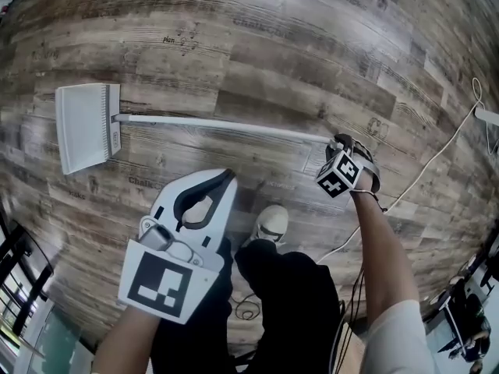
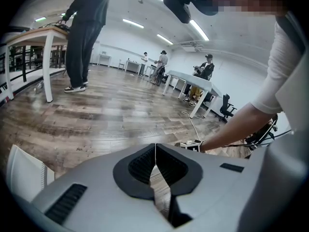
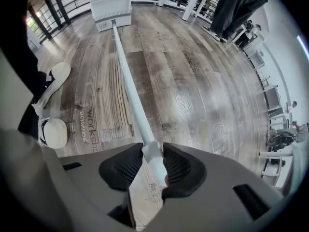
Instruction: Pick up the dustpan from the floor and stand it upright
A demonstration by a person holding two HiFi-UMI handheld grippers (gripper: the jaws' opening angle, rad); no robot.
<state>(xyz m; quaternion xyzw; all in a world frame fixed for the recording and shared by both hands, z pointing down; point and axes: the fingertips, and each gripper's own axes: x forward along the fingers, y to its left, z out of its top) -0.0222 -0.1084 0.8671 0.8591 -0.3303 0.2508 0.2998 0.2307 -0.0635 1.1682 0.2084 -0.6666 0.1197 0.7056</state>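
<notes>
The white dustpan (image 1: 86,127) lies flat on the wooden floor at the left, and its long thin handle (image 1: 226,125) runs right across the boards. My right gripper (image 1: 341,142) points down at the handle's far end. In the right gripper view the handle (image 3: 128,81) runs away to the pan (image 3: 112,6), and its end sits between the black pads with both touching it, so the right gripper (image 3: 153,153) is shut on it. My left gripper (image 1: 228,179) hangs above the floor near my legs, shut and empty, tips together (image 2: 155,151). A corner of the pan (image 2: 24,178) shows at the lower left.
My white shoe (image 1: 271,223) stands just below the handle's middle. A pale cable (image 1: 425,170) snakes over the floor at the right. A person (image 2: 82,33) stands by a white-legged table (image 2: 43,37) further off, with more tables and people at the back.
</notes>
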